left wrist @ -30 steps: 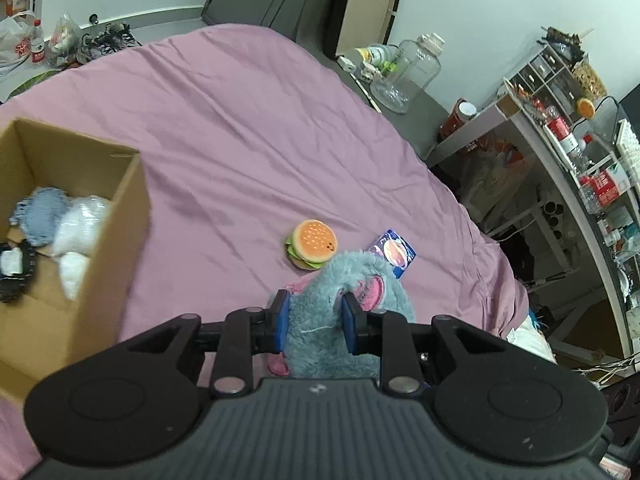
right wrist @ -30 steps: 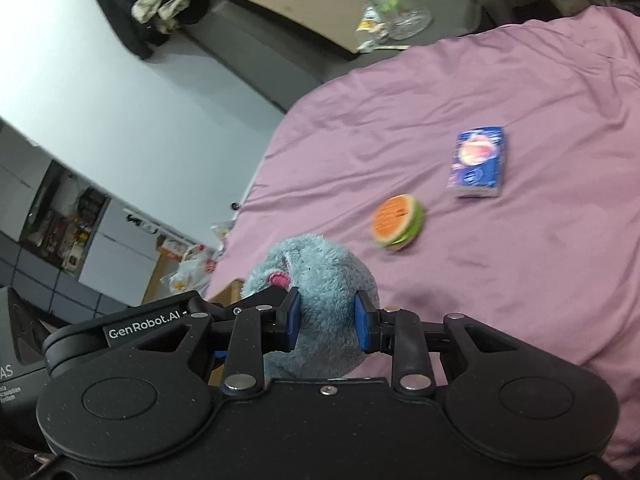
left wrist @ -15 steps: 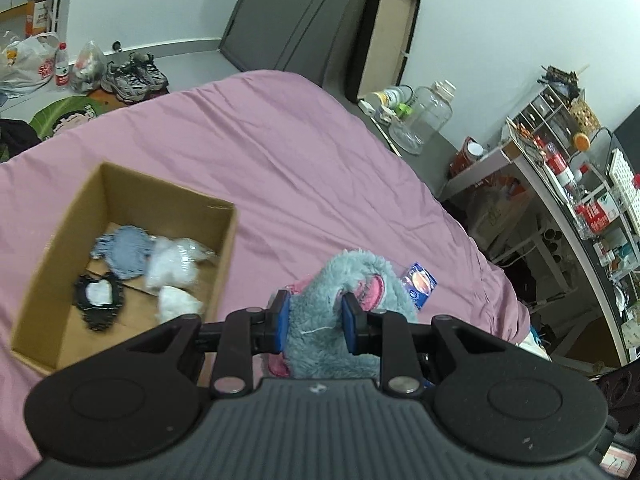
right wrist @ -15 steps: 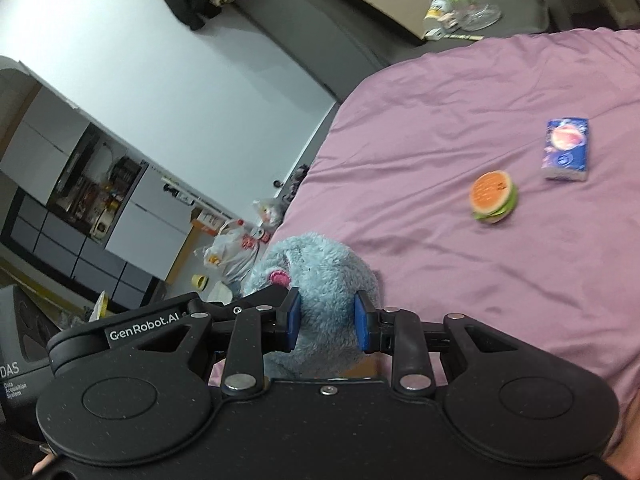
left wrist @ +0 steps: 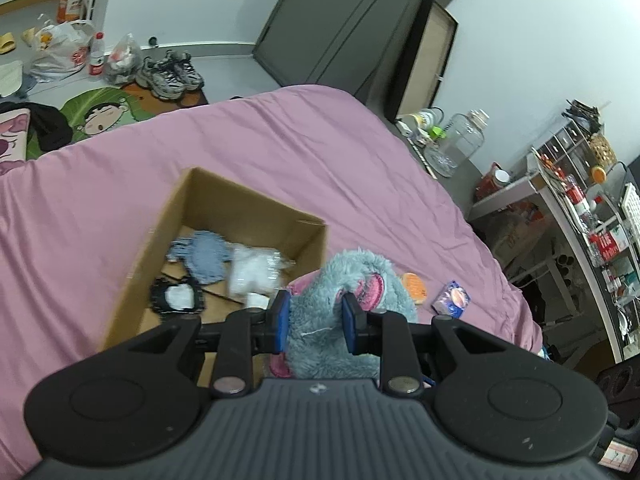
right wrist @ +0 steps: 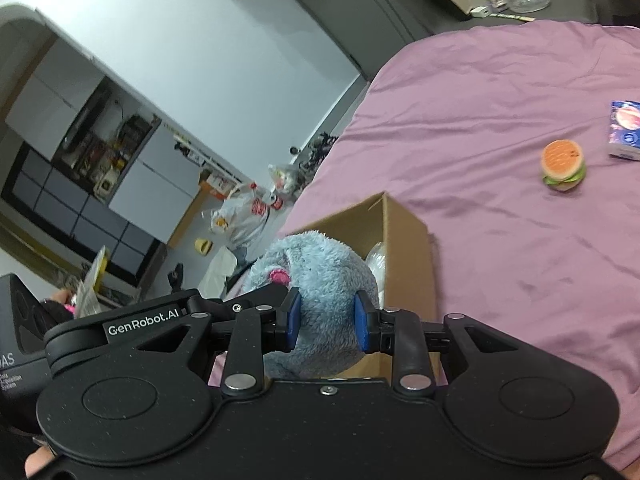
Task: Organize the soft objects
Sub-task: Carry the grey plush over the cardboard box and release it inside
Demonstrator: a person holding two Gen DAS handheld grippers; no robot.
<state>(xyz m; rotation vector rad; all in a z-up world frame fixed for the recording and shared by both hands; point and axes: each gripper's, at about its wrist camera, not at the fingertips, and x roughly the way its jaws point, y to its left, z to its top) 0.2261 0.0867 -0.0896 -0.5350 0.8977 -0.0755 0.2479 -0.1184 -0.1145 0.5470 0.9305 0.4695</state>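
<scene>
Both grippers are shut on one grey-blue plush toy with pink patches. My left gripper (left wrist: 314, 322) clamps it (left wrist: 344, 304) at the near right corner of the open cardboard box (left wrist: 160, 220). My right gripper (right wrist: 326, 322) clamps its other end (right wrist: 320, 276) beside the same box (right wrist: 408, 248). The box holds a blue round pad (left wrist: 208, 256), white soft items (left wrist: 252, 272) and a black-rimmed white piece (left wrist: 178, 296). A toy burger (right wrist: 563, 166) and a blue tissue pack (right wrist: 626, 136) lie on the pink bed to the right.
The pink bed sheet (left wrist: 280, 140) spreads around the box. The burger (left wrist: 416, 286) and tissue pack (left wrist: 452, 298) also show in the left wrist view. A shelf unit (left wrist: 580, 208) stands to the right of the bed; shoes (left wrist: 168, 74) and bags lie on the floor beyond it.
Both grippers have carried the plush toy from near the burger toward the box. The box has come to lie in front of the grippers, the burger and tissue pack off to the right.
</scene>
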